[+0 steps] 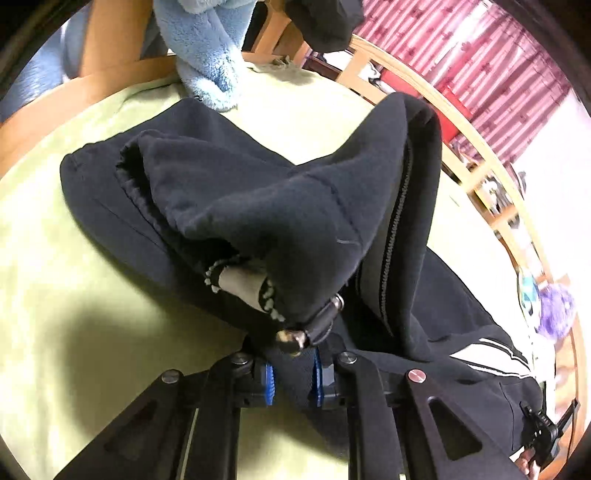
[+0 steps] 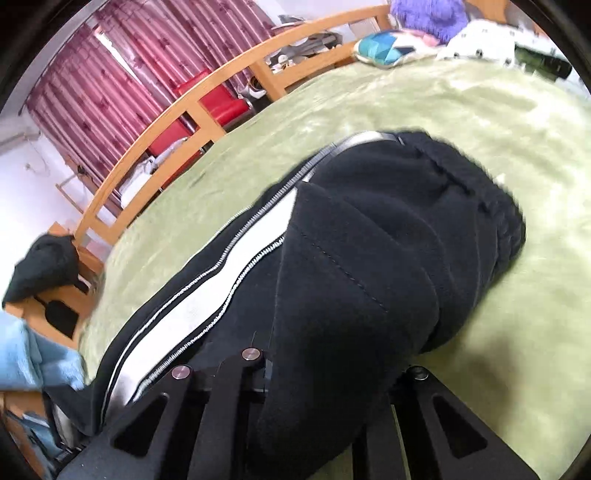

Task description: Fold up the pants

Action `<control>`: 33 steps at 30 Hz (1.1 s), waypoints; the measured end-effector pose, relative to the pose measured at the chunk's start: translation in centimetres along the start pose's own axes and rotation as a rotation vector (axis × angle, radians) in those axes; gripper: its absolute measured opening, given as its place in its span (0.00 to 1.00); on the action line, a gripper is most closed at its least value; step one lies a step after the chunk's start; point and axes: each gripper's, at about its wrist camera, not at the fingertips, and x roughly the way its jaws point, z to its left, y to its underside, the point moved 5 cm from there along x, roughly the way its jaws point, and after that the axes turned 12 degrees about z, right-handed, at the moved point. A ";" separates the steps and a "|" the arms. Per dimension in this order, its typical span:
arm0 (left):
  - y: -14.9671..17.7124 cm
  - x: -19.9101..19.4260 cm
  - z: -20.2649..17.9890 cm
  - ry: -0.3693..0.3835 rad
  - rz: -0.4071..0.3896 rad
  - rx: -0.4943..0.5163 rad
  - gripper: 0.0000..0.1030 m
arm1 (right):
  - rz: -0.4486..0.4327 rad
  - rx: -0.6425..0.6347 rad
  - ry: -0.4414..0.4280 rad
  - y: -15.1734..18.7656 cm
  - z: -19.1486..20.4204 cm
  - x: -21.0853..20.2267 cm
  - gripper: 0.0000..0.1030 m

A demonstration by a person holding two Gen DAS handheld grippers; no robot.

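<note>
Black fleece pants (image 1: 280, 206) with a white side stripe lie on a green bed cover (image 1: 74, 280). My left gripper (image 1: 293, 384) is shut on a fold of the black cloth, its blue pads (image 1: 269, 382) pressing it, with a drawstring toggle just ahead. The lifted part tents up to a peak at the upper right. In the right wrist view the pants (image 2: 362, 266) drape over my right gripper (image 2: 332, 376), which is shut on the cloth; its fingertips are hidden under it. The white stripe (image 2: 207, 295) runs to the left.
A light blue fluffy garment (image 1: 207, 48) hangs at the bed's far edge. A wooden bed rail (image 2: 184, 110) curves along the side, with dark red curtains (image 2: 110, 74) behind. A purple plush (image 2: 428, 18) and a teal cushion (image 2: 380, 51) lie at the far end.
</note>
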 end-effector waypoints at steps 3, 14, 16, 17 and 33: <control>4.9 -2.3 -0.1 0.007 0.041 0.026 0.14 | 0.004 -0.001 0.034 2.9 -3.2 -4.7 0.11; 18.6 -7.3 -0.6 -0.003 0.149 0.185 0.25 | 0.181 -0.026 0.174 11.4 -15.9 -14.9 0.22; 18.8 -8.2 0.0 -0.022 0.153 0.194 0.29 | 0.201 -0.027 0.191 12.2 -16.0 -15.5 0.29; 19.1 -9.1 0.2 -0.016 0.138 0.204 0.36 | 0.194 -0.037 0.197 13.0 -16.1 -16.1 0.32; 15.6 -10.8 1.3 -0.067 -0.076 0.256 0.30 | -0.038 -0.171 0.066 18.3 -8.3 -20.7 0.58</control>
